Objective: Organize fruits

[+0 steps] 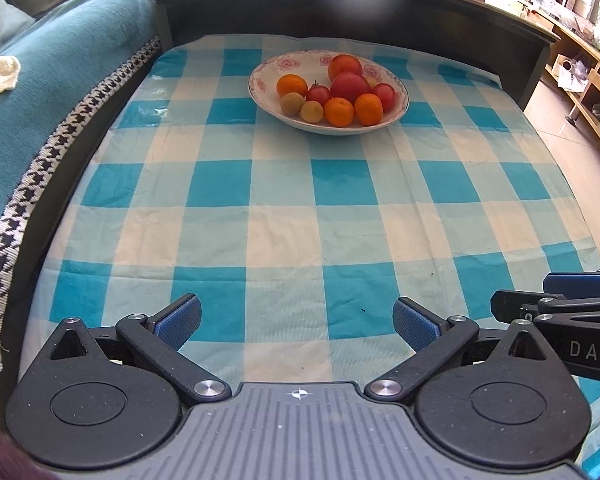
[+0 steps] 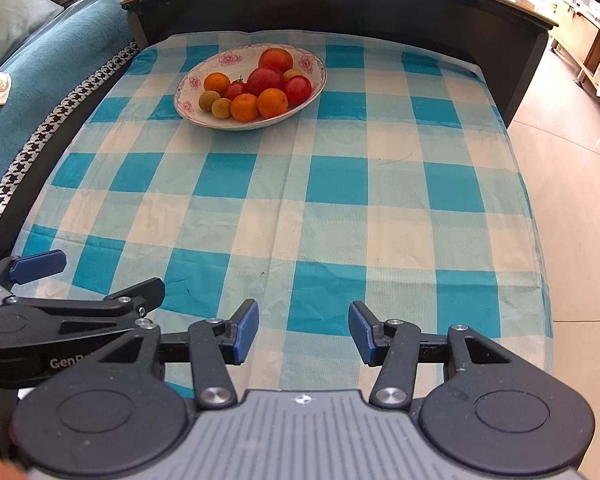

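Left gripper (image 1: 297, 322): was low over the near edge of the table, fingers spread wide apart, nothing between the blue pads (image 1: 179, 320).
Right gripper (image 2: 303, 332): was low over the near edge, just right of the left gripper, fingers parted to a moderate gap and holding nothing.
Gripper relation: the two stood side by side, close together; each showed at the edge of the other's view.
Bowl (image 1: 260, 80): a white dish with pink flower print on the rim stood at the far end of the table, left of centre in the right wrist view, well apart from both grippers.
Fruits (image 1: 350, 86): lay piled inside the bowl; larger red ones at the far side and centre, orange ones (image 1: 339, 111) at the near side and one at the left, two small yellow-brown ones (image 1: 292, 103) at the near left.
Tablecloth (image 1: 284, 208): blue and white checks, covered the table.
Shelf (image 1: 500, 4): a dark raised board stood beyond the table; a row of small red and orange fruits lay on its far right part.
Sofa (image 1: 60, 52): teal cover, ran along the left side.
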`<state>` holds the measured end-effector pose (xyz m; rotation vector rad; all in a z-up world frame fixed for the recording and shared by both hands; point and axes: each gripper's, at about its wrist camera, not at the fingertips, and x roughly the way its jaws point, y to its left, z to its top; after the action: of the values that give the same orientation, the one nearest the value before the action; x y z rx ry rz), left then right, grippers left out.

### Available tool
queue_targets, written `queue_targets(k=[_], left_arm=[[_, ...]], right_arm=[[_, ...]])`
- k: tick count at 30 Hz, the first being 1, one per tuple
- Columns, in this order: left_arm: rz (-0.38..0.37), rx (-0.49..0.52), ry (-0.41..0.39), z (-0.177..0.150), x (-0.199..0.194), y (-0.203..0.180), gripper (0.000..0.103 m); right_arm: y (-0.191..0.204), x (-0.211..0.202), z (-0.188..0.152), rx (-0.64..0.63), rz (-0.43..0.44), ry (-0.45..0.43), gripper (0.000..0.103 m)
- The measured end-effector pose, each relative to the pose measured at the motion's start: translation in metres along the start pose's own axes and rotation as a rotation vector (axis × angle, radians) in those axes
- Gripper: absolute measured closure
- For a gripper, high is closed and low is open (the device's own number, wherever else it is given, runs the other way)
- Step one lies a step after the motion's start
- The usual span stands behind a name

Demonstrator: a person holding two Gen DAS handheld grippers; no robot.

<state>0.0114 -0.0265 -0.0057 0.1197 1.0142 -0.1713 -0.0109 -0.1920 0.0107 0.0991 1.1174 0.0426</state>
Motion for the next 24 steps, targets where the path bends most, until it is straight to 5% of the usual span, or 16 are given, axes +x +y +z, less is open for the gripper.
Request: queue_targets(k=[24], left_arm=[[0.032,0.014,-0.021,-0.007,-0.0093,-0.0011,0.001]], right_arm=[[0.0043,-0.0033,-0.009,-0.002,0.002,0.002,0.053]])
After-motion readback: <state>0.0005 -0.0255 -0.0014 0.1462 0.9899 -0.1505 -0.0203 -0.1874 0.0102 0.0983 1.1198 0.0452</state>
